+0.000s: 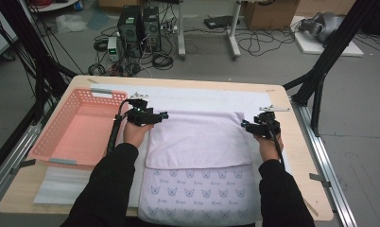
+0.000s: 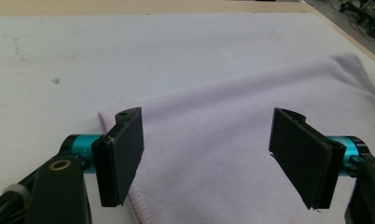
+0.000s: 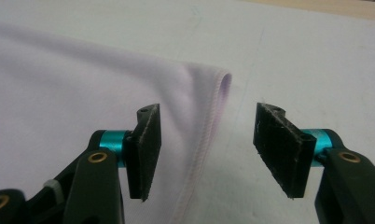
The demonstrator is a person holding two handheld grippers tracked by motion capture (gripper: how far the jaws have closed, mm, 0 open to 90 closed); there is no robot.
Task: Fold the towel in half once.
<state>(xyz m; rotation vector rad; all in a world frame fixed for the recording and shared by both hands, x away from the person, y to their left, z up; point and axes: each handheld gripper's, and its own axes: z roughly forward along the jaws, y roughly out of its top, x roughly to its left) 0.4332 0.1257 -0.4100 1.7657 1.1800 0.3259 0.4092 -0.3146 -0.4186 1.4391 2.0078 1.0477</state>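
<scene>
A pale lilac towel (image 1: 197, 139) is laid across the middle of the table (image 1: 301, 156), folded once, so that its plain upper layer covers the far part and a printed band (image 1: 197, 194) is left exposed at 6 o'clock, by the near edge. The left gripper (image 1: 162, 115) is seen at the fold's far corner toward 10 o'clock, the right gripper (image 1: 245, 125) at the far corner toward 2 o'clock. In the left gripper view the fingers (image 2: 122, 156) are spread wide over the cloth corner with nothing pinched; in the right gripper view the fingers (image 3: 146, 149) are likewise apart, the stitched hem (image 3: 209, 135) lying loose between them. The first fold is judged done and both corners released. A further fold is judged to remain, and probably transfer to the pink basket (image 1: 51, 137) at 9 o'clock, which is seen holding nothing.
</scene>
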